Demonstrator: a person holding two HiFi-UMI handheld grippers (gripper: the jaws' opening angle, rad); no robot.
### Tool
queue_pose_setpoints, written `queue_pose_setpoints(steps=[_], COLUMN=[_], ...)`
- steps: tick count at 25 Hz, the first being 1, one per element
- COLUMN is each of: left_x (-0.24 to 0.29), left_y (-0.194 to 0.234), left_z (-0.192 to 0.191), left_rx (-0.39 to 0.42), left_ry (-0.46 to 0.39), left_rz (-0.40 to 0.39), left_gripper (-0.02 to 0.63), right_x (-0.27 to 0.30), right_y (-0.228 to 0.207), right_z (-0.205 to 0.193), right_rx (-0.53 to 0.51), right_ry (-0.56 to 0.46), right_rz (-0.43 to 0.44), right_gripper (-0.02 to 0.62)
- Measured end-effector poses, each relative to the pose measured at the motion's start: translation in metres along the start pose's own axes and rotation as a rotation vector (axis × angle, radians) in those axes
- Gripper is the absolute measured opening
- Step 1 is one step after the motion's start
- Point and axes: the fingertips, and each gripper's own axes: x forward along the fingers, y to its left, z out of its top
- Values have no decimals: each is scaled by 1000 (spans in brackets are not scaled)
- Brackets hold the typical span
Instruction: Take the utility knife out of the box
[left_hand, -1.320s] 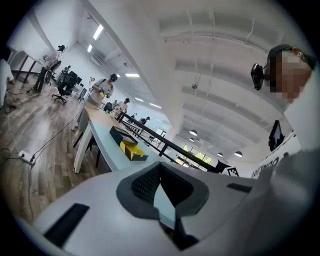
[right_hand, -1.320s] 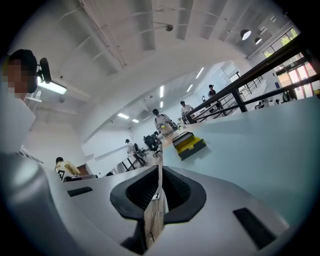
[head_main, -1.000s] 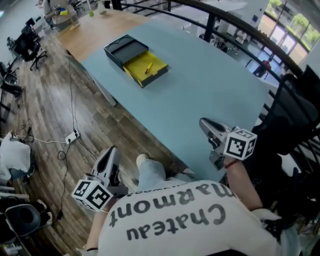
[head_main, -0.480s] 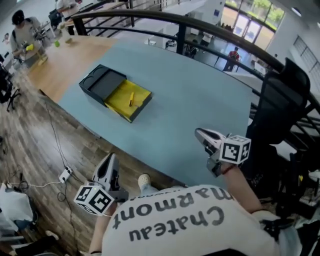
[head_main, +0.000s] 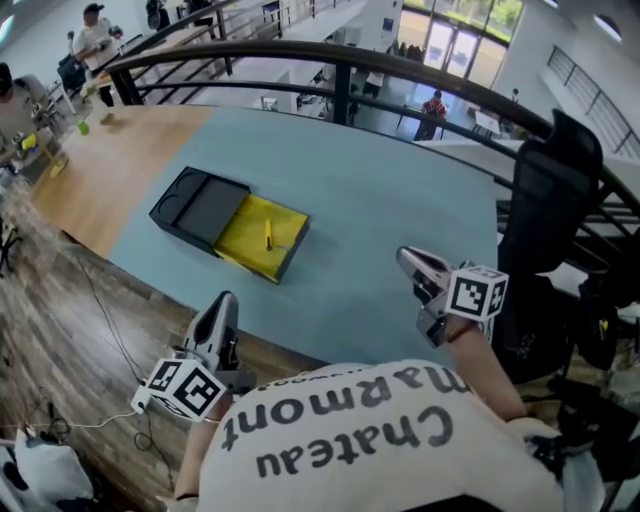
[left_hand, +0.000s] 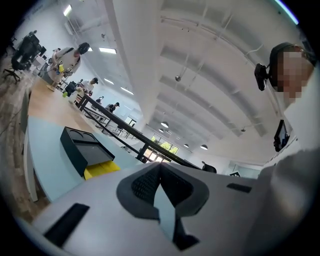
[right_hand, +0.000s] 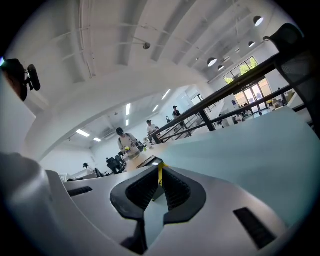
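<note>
Blue-grey table (head_main: 400, 190) fills the middle of my view. Its near edge slants from the left down toward my chest, and its far left end meets a wood top (head_main: 110, 160). A black railing (head_main: 350, 55) curves just behind the far edge. A black chair (head_main: 540, 200) stands close against the right side, so that side is the tight one.

The box (head_main: 195, 205) sits on the blue surface toward the far left, near the seam with the wood and not far from the left edge. Its yellow tray (head_main: 285, 245) is slid out toward the table's middle. The knife (head_main: 268, 234) lies inside the tray, about midway across it, pointing roughly away from me.

My left gripper (head_main: 225, 303) hangs at the near edge of the table, its body out over the wood floor (head_main: 60, 330), and its jaws are closed on nothing. My right gripper (head_main: 408, 260) is above the near right part of the table, aimed inward. Its jaws also meet with nothing between them, and in its own view the yellow of the tray shows only as a far sliver past the tips.

Between both grippers and the box lies a broad stretch of bare blue surface. The widest run is on the right gripper's side. People stand at desks far off to the left.
</note>
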Motion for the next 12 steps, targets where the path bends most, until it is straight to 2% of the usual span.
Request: queue_pose_setpoints(steps=[3,7,12], left_x=[3,9,36], left_y=[14,35,57], left_z=[4,6,7], left_rx=[2,13,-13], left_ry=[32,81,112], left_rz=[-54,-73,-80], left_gripper=[3,3,3], right_x=[17,26,33], right_y=[8,9,-2], right_z=[-3,-9,-28], right_rx=[50,138,84], right_ry=[-48,-106,-47], right_rz=[-2,-19,-95], right_gripper=[48,48,48])
